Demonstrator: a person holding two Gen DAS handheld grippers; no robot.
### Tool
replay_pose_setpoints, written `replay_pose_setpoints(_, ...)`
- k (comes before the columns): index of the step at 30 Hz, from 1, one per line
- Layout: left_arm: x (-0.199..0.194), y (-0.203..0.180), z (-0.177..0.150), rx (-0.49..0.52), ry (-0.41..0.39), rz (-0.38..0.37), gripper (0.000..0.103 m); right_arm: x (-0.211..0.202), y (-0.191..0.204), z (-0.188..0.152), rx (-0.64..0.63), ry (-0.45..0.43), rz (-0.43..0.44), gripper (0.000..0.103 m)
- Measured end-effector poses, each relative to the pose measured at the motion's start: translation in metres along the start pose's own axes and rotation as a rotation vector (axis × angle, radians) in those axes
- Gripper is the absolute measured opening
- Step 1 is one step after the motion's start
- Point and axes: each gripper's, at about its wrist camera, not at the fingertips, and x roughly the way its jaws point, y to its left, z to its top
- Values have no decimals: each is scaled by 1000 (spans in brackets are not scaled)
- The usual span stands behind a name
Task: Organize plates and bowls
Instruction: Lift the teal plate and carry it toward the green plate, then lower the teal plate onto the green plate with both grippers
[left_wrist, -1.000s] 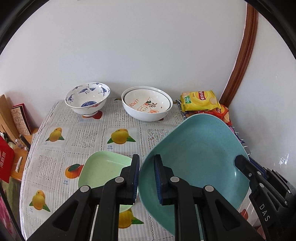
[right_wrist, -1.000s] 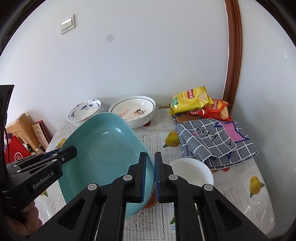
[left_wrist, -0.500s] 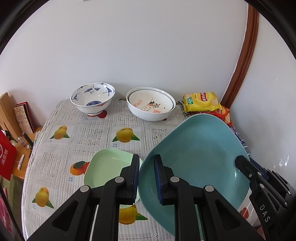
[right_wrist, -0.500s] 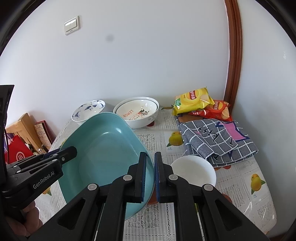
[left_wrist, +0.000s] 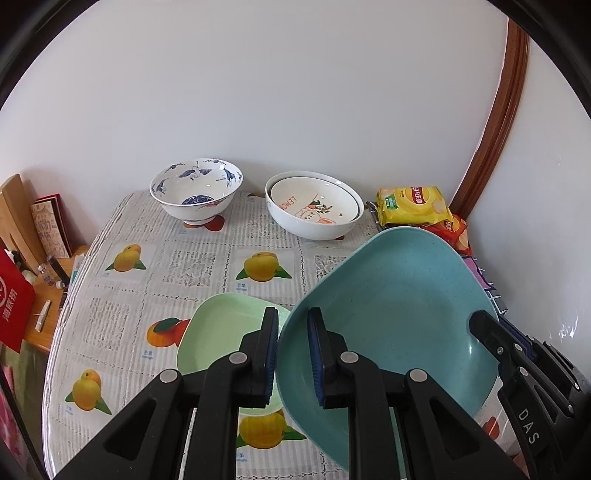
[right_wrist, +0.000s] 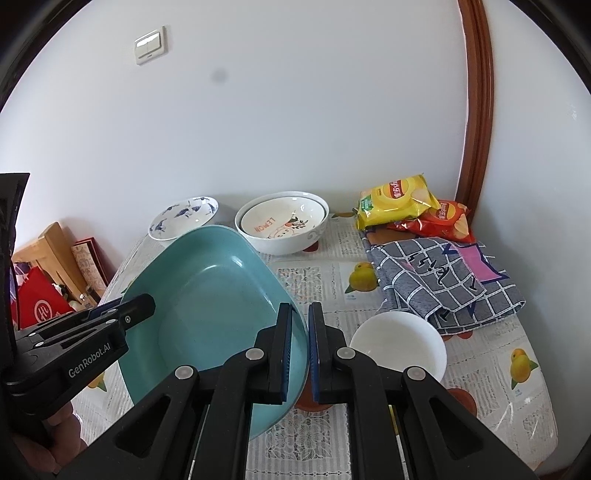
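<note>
A large teal plate (left_wrist: 395, 317) hangs above the table, gripped at both rims. My left gripper (left_wrist: 293, 354) is shut on its left rim. My right gripper (right_wrist: 300, 349) is shut on its right rim; the plate shows there too (right_wrist: 207, 302). A light green plate (left_wrist: 221, 328) lies on the table below, left of the teal one. A blue-patterned bowl (left_wrist: 195, 190) and a white bowl with a lemon-print bowl nested in it (left_wrist: 314, 210) stand at the back. A small white bowl (right_wrist: 400, 341) sits right of my right gripper.
Chip bags (right_wrist: 399, 201) and a folded checked cloth (right_wrist: 443, 280) lie at the back right. The wall and a brown door frame (right_wrist: 476, 103) close off the back. A side shelf with boxes (left_wrist: 22, 258) stands left of the table edge.
Both grippers have risen and drawn back a little with the teal plate; the bowls at the back look smaller and farther. The grip is unchanged.
</note>
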Motion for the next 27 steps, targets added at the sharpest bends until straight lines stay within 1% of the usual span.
replay_pose_setpoints(18, 17, 36, 5, -56, 16, 19, 16, 26, 30, 8, -40, 25, 21, 9)
replay_pose_setpoints(27, 23, 48, 4, -78, 29, 28, 16, 38, 38, 8, -47, 43, 42, 9)
